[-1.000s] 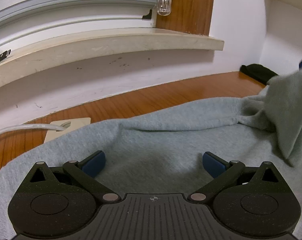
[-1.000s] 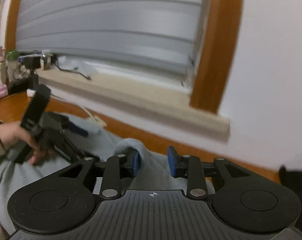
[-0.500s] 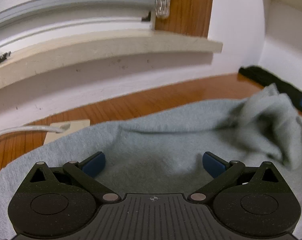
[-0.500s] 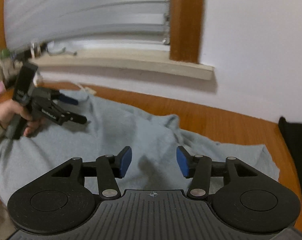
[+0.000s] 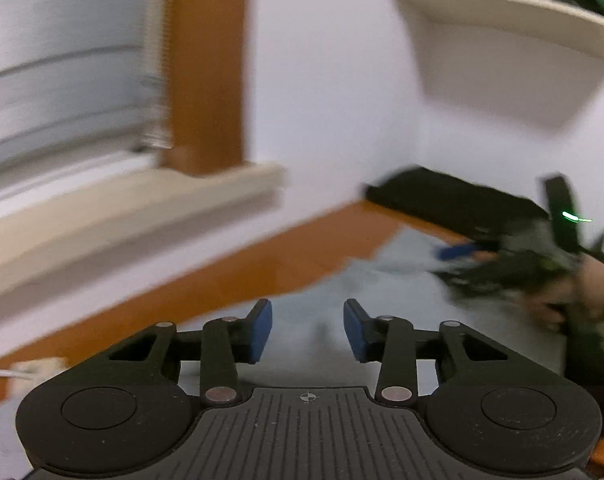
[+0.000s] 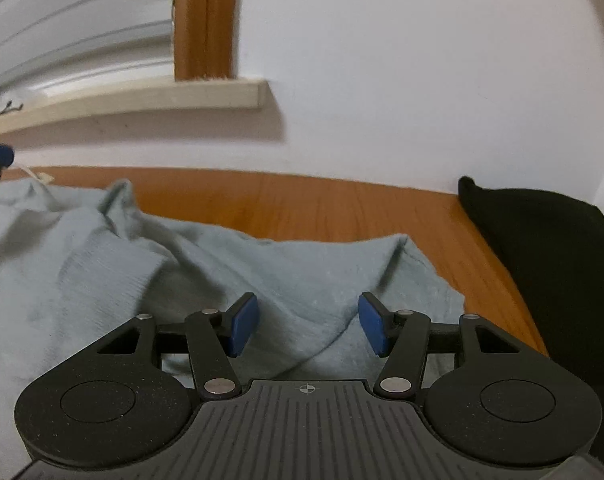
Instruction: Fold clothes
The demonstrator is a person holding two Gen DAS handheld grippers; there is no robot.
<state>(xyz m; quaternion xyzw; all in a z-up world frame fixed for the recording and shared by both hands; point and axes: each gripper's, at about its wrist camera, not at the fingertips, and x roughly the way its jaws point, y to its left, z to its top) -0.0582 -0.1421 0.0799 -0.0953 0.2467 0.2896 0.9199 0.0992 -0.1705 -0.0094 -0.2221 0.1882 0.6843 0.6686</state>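
Left wrist view is smeared now: my left gripper (image 5: 307, 330) has swung right since a second ago, its jaws narrowed but still parted, empty above the grey garment (image 5: 402, 312). My right gripper (image 6: 305, 328), which was pinching a raised fold a second ago, has let go; its jaws stand released over the garment, lying rumpled on the wooden desk (image 6: 322, 204) beside a black cloth (image 6: 542, 240).
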